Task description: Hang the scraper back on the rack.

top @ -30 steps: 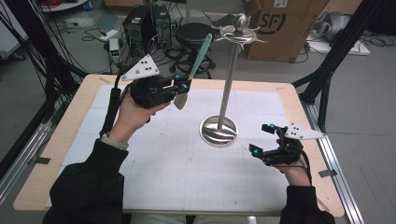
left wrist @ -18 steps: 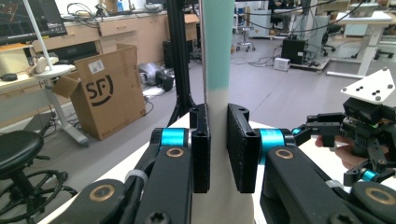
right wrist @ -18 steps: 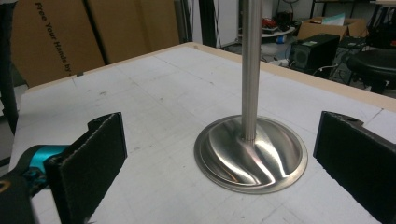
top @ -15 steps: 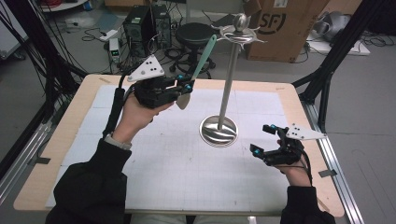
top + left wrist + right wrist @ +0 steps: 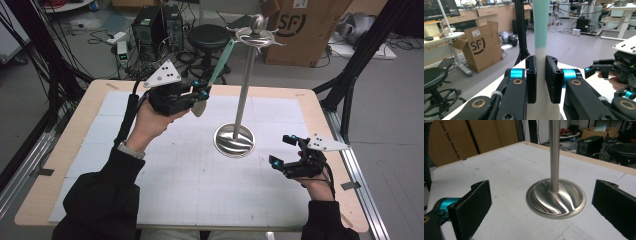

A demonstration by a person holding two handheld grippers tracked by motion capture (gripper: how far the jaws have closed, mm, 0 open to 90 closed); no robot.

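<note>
Your left gripper (image 5: 201,93) clamps the teal-handled spatula (image 5: 218,62) up beside the steel stand (image 5: 240,112), while your right gripper (image 5: 283,151) hangs wide open, holding nothing.

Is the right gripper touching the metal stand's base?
Apart. The right gripper view shows the open jaws of the right gripper on either side of the stand base, with bare mat between.

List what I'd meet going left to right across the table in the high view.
left gripper → spatula with the teal handle in its fingers → metal stand → right gripper
</note>
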